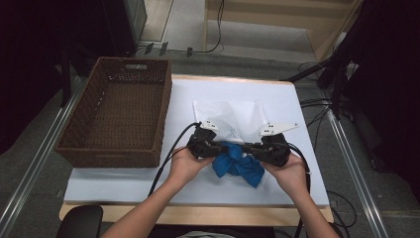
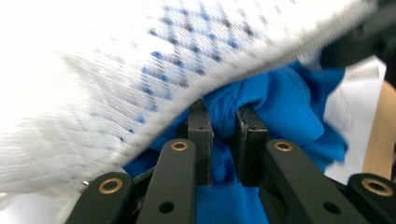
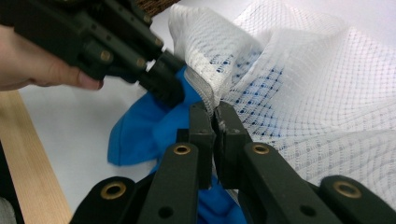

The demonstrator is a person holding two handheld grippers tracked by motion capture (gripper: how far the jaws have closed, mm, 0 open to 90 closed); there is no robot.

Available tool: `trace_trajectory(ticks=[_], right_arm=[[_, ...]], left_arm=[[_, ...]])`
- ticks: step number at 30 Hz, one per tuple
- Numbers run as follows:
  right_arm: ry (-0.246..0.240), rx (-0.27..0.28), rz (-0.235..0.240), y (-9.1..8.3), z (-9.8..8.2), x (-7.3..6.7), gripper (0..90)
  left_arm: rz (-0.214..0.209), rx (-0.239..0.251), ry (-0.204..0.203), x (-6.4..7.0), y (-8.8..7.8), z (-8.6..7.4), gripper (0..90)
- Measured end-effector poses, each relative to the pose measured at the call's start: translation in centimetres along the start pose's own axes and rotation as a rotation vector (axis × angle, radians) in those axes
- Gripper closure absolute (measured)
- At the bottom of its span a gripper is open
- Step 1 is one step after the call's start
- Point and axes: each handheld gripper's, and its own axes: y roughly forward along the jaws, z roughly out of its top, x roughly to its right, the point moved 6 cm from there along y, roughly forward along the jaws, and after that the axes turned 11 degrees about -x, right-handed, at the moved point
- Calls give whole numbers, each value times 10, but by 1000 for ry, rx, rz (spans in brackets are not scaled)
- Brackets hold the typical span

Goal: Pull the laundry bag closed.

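Two grippers work beside the wicker basket (image 1: 116, 111): my right gripper (image 3: 216, 122) pinches the mesh bag (image 3: 299, 93) rim, holding its mouth open; my left gripper (image 2: 223, 128) grips blue cloth (image 2: 275, 100) to feed in.

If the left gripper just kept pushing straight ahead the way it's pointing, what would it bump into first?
The left gripper is shut on the blue cloth, so it would drive that cloth forward into the white mesh bag, whose edge lies right above its jaws. Beyond that, probably the right gripper; depth is unclear.
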Motion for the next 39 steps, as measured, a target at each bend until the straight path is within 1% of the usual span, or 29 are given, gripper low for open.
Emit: trace_trajectory(ticks=[1,5,7,10,13,14,16,19,20,21,23,27,28,30,32,33,34,35,37,39], right_arm=[[0,-1,0,0,0,0,882],[2,-16,0,4,-1,1,882],[12,-21,0,5,-1,1,882],[16,-29,6,6,-2,1,883],[14,-27,12,6,-3,1,883],[13,-27,12,5,-3,1,883],[14,-30,12,6,-4,2,883],[13,-35,5,8,-4,3,883],[20,-37,1,8,-4,3,883],[22,-40,3,8,-5,4,883],[25,-37,-1,7,-5,6,883],[32,-37,-2,7,-6,8,883],[30,-38,-1,7,-6,9,883],[34,-35,-1,6,-6,9,883],[35,-33,-4,6,-6,9,882],[33,-34,-2,6,-6,9,882],[33,-33,-3,6,-6,10,882],[34,-35,-2,6,-6,10,882],[35,-35,-2,6,-7,10,882],[38,-35,-2,6,-6,10,881]], left_arm=[[4,8,0,-1,2,1,810],[23,0,10,-1,12,1,807],[31,0,21,-1,17,2,804],[48,4,14,-6,25,3,794],[64,0,0,-14,28,3,791],[62,-2,-4,-16,29,3,787],[48,-4,-13,-16,28,2,777],[23,-11,-6,-12,23,2,729],[19,-12,-6,-11,21,2,703],[6,-12,-8,-9,18,2,678],[2,-21,2,-7,13,1,620],[-42,7,36,1,-1,1,506],[-44,9,44,2,-5,1,487],[-54,10,44,3,-10,0,427],[-47,10,56,5,-17,-1,410],[-25,20,63,6,-22,-2,415],[-18,39,69,7,-26,-3,418],[-19,33,75,8,-30,-5,420],[-12,30,71,9,-36,-8,418],[-17,23,69,10,-40,-13,413]])
